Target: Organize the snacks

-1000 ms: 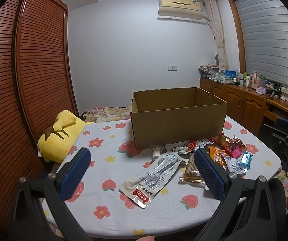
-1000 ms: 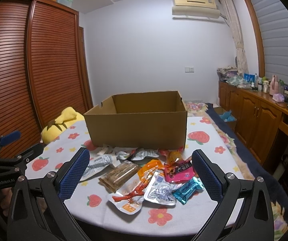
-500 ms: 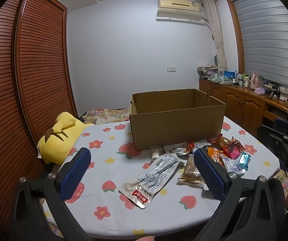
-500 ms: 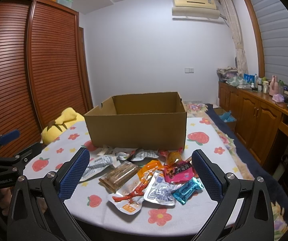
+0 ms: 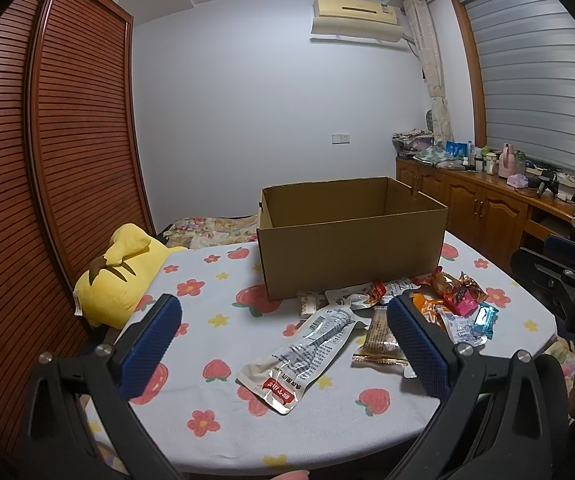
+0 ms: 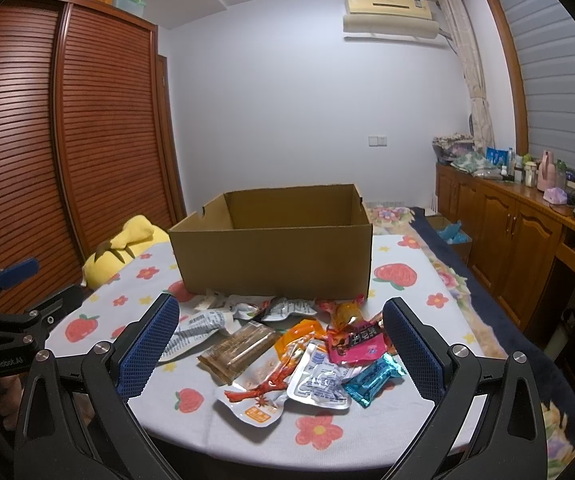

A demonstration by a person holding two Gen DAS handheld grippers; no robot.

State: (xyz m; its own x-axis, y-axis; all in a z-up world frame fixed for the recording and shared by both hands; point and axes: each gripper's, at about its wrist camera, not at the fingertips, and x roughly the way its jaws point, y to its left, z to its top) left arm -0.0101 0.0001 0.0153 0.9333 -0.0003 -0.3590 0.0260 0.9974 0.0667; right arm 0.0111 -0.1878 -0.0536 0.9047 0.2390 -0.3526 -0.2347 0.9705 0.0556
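**Both grippers wide, nothing picked yet**

Nearest to me, my left gripper [image 5: 283, 336] hangs with its blue pads spread wide and nothing between them; my right gripper [image 6: 281, 344] is likewise spread and empty. Both hover short of the table edge, above the flowered cloth [image 5: 215, 356].

Just past the left pads lies the long silver pouch [image 5: 301, 354], flat and on its own, its red-labelled end toward me. Beside it sits the brown bar [image 6: 239, 348], and from the right wrist view I see the heap proper — an orange packet [image 6: 299, 334], a pink packet [image 6: 355, 340], a clear sachet [image 6: 319, 380] and a teal candy [image 6: 373, 376], overlapping one another. Behind them all stands the cardboard box [image 6: 275, 256], open at the top; I cannot see its floor.

I judge the task barely begun: every snack I can see lies outside the box. The silver pouch looks the easiest first pick for the left, since it lies apart. I would come down across its narrow width, near the middle, so it does not droop — and pinch the film without dragging the cloth up with it. In the heap, thin slippery wrappers may come up two at a time, so I would take the topmost edge piece first.

Farther left, a yellow plush [image 5: 121, 276] rests at the table edge, out of the way.
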